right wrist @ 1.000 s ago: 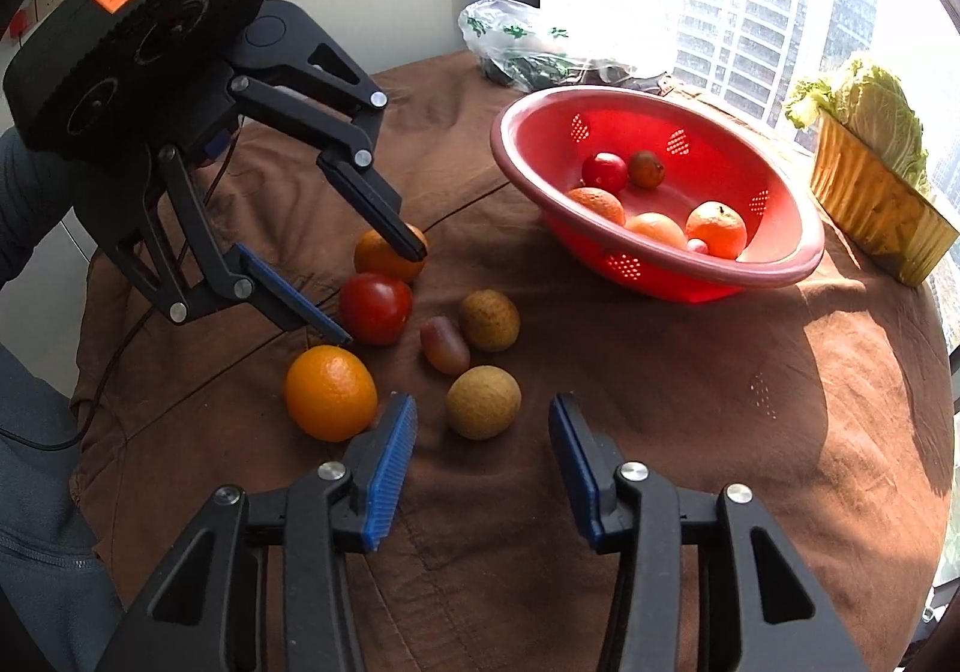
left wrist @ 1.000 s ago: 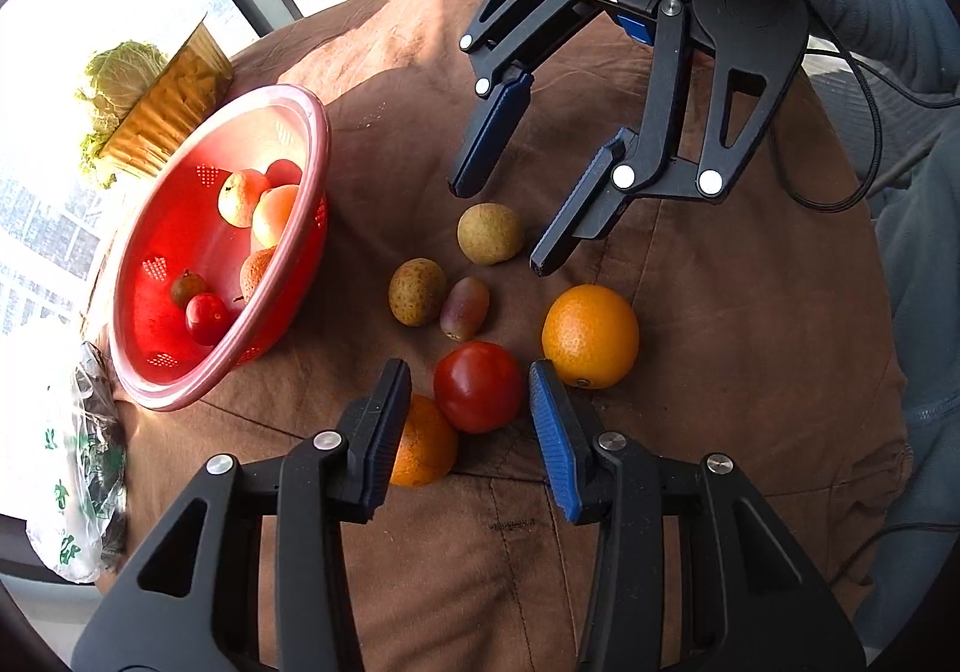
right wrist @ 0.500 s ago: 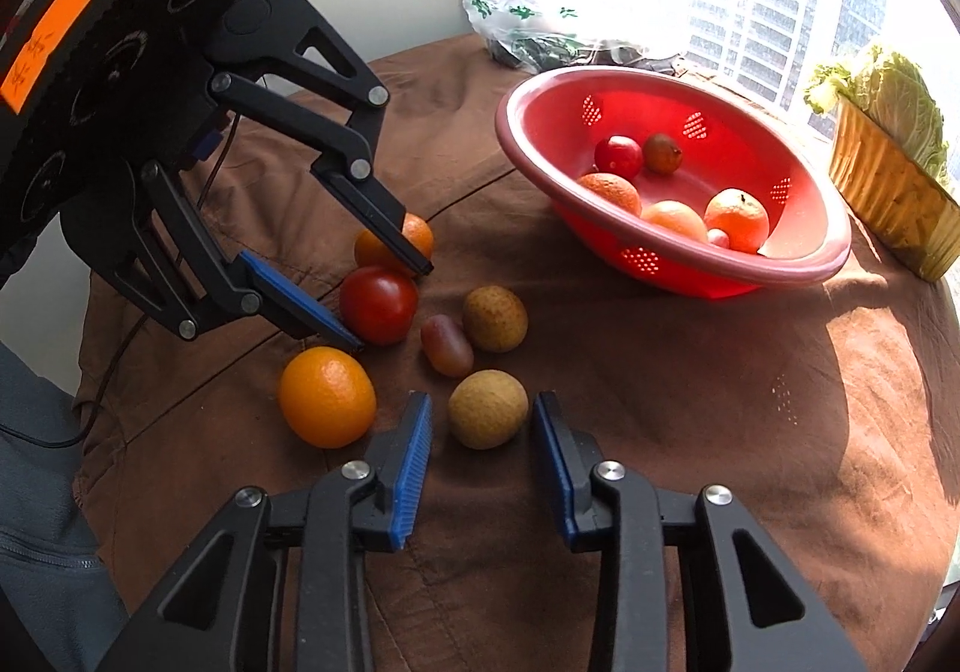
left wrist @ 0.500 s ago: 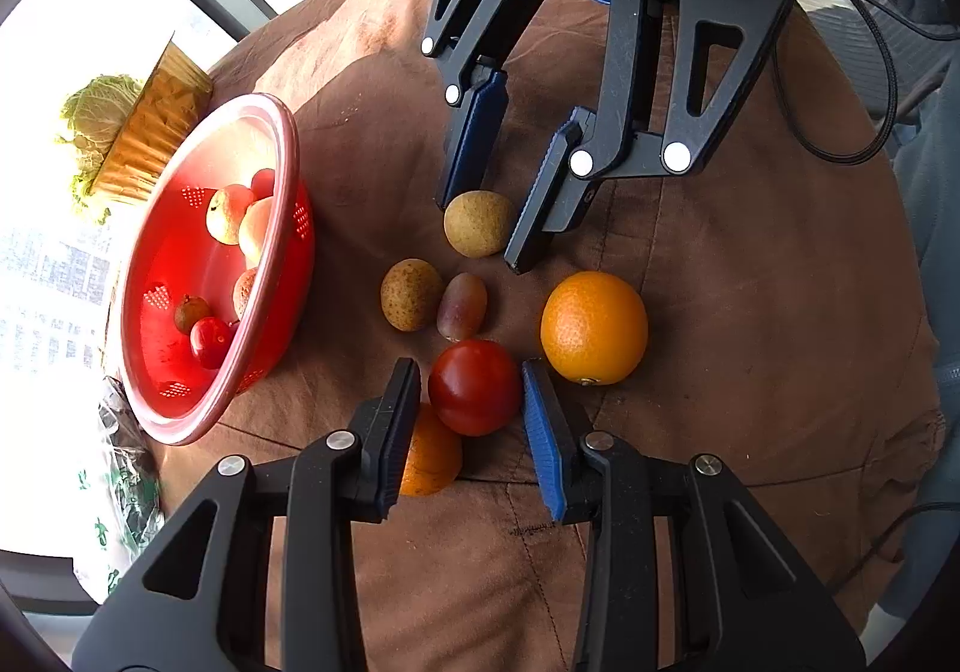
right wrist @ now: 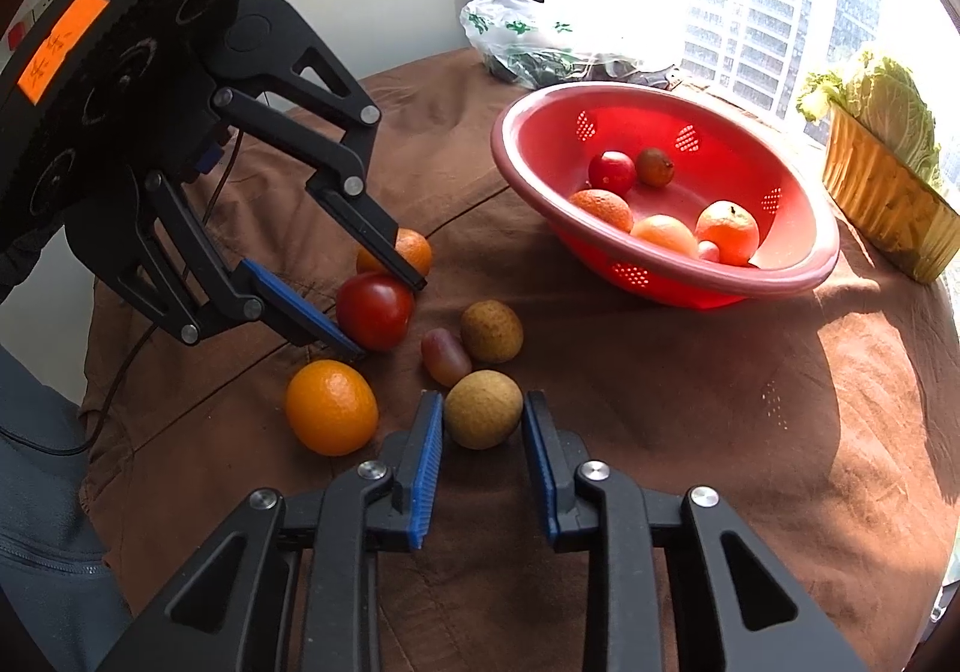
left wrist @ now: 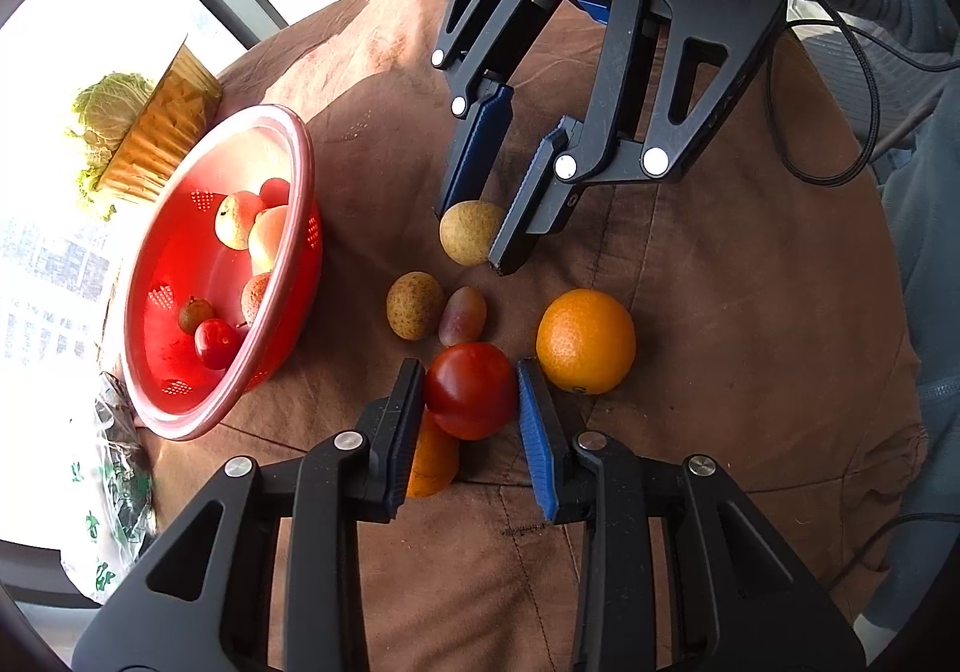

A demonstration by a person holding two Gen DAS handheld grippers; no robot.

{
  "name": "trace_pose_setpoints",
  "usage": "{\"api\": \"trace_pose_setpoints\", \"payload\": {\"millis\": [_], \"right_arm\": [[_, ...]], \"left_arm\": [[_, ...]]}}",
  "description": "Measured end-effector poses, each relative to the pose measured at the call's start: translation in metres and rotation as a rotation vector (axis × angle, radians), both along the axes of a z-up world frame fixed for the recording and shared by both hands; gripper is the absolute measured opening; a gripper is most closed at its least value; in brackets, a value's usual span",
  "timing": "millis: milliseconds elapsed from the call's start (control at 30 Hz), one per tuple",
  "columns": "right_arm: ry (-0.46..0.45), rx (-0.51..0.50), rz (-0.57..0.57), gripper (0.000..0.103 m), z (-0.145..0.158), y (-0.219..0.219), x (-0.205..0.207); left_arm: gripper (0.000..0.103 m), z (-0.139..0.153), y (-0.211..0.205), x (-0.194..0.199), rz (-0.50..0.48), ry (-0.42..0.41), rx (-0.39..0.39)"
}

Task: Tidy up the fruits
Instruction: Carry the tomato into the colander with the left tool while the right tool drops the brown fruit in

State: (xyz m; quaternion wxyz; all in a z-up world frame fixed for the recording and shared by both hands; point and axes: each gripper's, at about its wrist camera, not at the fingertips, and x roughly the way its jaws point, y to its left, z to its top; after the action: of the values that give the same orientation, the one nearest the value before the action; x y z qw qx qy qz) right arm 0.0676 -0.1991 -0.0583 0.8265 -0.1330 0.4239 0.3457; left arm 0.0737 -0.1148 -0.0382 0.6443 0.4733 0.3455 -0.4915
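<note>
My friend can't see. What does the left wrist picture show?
The left gripper squeezes a red tomato between its fingers, on a brown cloth. Opposite, the right gripper has just been closing around a tan round fruit; a red colander holds more fruit.

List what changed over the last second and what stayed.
Left gripper closed its jaws onto the red tomato. Right gripper has been closing around the tan round fruit, pads now about touching. Unchanged: large orange, other loose fruit, red colander.
</note>
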Motion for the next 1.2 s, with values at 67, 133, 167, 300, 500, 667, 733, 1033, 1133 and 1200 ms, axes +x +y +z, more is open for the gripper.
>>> {"api": "trace_pose_setpoints", "payload": {"millis": [67, 133, 167, 300, 500, 667, 733, 1033, 1133, 1200], "right_arm": [[-0.007, 0.002, -0.005, 0.029, 0.003, -0.002, -0.001], [-0.013, 0.004, -0.010, 0.029, 0.005, -0.004, -0.003], [-0.019, 0.005, -0.012, 0.029, 0.008, -0.007, -0.004], [-0.043, 0.005, -0.032, 0.029, 0.016, -0.015, -0.007], [-0.092, 0.005, -0.082, 0.029, 0.038, -0.030, -0.001], [-0.130, 0.002, -0.115, 0.029, 0.056, -0.037, 0.012], [-0.144, -0.003, -0.125, 0.029, 0.063, -0.036, 0.020], [-0.153, -0.055, -0.143, 0.029, 0.067, -0.017, 0.071], [-0.148, -0.080, -0.139, 0.029, 0.060, -0.011, 0.085], [-0.138, -0.083, -0.140, 0.029, 0.056, -0.009, 0.093]], "left_arm": [[0.029, 0.007, 0.003, 0.001, 0.009, 0.006, -0.029], [0.029, 0.015, 0.006, 0.001, 0.017, 0.011, -0.060], [0.029, 0.019, 0.008, 0.001, 0.023, 0.009, -0.073], [0.029, 0.039, 0.018, 0.011, 0.065, -0.010, -0.136], [0.029, 0.063, 0.035, 0.033, 0.156, -0.038, -0.238], [0.029, 0.068, 0.037, 0.062, 0.243, -0.068, -0.271], [0.029, 0.066, 0.035, 0.075, 0.271, -0.071, -0.276], [0.029, 0.044, 0.022, 0.121, 0.376, -0.054, -0.267], [0.029, 0.038, 0.019, 0.134, 0.398, -0.044, -0.264], [0.029, 0.034, 0.018, 0.140, 0.409, -0.037, -0.259]]}}
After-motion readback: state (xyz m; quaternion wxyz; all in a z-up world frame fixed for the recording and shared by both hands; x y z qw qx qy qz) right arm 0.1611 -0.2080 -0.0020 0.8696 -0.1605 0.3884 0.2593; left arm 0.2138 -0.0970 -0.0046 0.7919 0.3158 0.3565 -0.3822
